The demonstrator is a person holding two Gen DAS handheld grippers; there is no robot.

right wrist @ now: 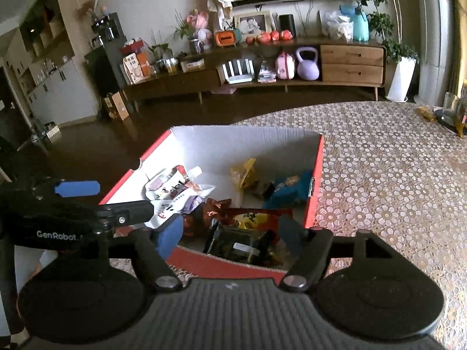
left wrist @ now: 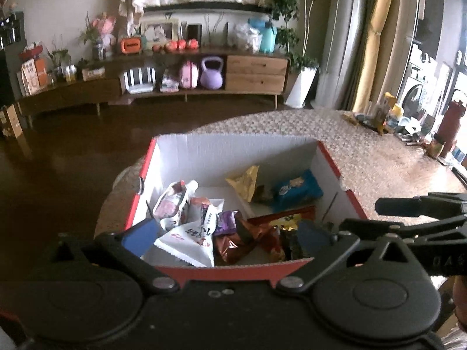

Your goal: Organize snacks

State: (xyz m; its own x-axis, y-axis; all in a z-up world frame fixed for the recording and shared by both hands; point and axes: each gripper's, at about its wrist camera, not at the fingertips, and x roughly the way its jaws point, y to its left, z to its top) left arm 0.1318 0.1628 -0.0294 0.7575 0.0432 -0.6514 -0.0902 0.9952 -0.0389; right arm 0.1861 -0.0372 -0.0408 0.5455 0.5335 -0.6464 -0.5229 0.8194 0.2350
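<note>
Gaping wide, empty: left gripper [left wrist: 226, 234], right gripper [right wrist: 230, 233] over box [left wrist: 233, 145]

A long wooden sideboard [right wrist: 292, 67] lines the far wall, holding a purple kettlebell [right wrist: 308, 64], a framed photo [right wrist: 253, 23] and red apples [right wrist: 274, 35]. A potted plant [right wrist: 404, 67] stands beside it; a patterned tablecloth [right wrist: 394, 175] covers the table.
</note>
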